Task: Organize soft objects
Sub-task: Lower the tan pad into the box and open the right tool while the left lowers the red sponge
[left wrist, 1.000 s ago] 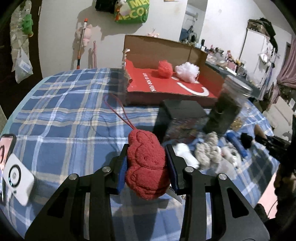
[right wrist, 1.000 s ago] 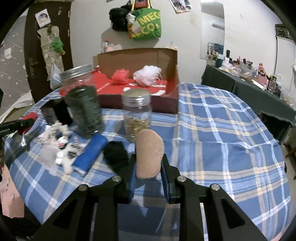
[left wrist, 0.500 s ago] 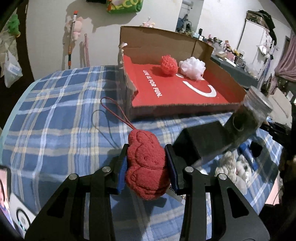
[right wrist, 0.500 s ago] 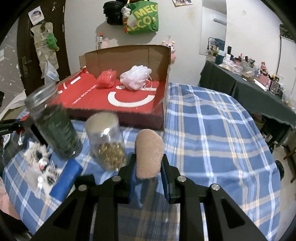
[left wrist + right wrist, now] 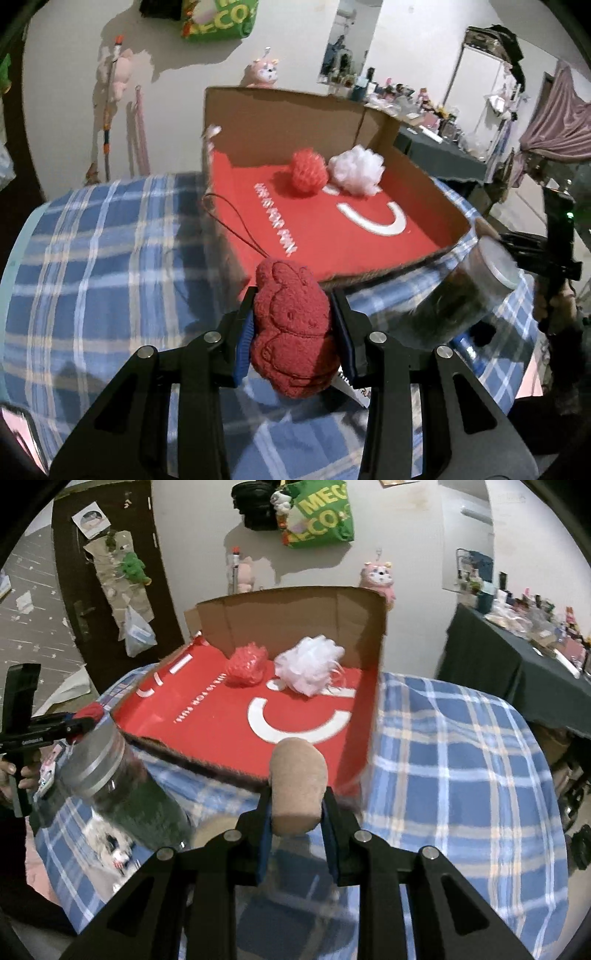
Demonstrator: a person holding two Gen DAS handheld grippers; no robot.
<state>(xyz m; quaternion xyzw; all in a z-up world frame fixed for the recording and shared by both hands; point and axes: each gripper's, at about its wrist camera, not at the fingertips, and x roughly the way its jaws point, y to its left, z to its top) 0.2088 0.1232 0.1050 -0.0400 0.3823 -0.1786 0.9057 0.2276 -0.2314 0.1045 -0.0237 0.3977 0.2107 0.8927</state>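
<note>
My left gripper (image 5: 295, 332) is shut on a red plush bunny (image 5: 293, 328) with a red cord, held above the plaid table just short of the near left corner of the open cardboard box (image 5: 229, 122). My right gripper (image 5: 297, 812) is shut on a tan sponge (image 5: 298, 781), held above the box's near right edge (image 5: 354, 768). Inside the red-lined box lie a red mesh pouf (image 5: 309, 172) and a white pouf (image 5: 356, 173); both also show in the right wrist view, red pouf (image 5: 246, 664) and white pouf (image 5: 312, 666).
A glass jar with a metal lid (image 5: 465, 291) stands right of the left gripper and appears in the right wrist view (image 5: 110, 775). Small items lie on the blue plaid tablecloth (image 5: 461, 760) near it. A dark side table (image 5: 517, 664) stands to the right.
Both grippers have moved forward and up toward the box with their objects still held. The jars and small items have slid down and to the side in both views.
</note>
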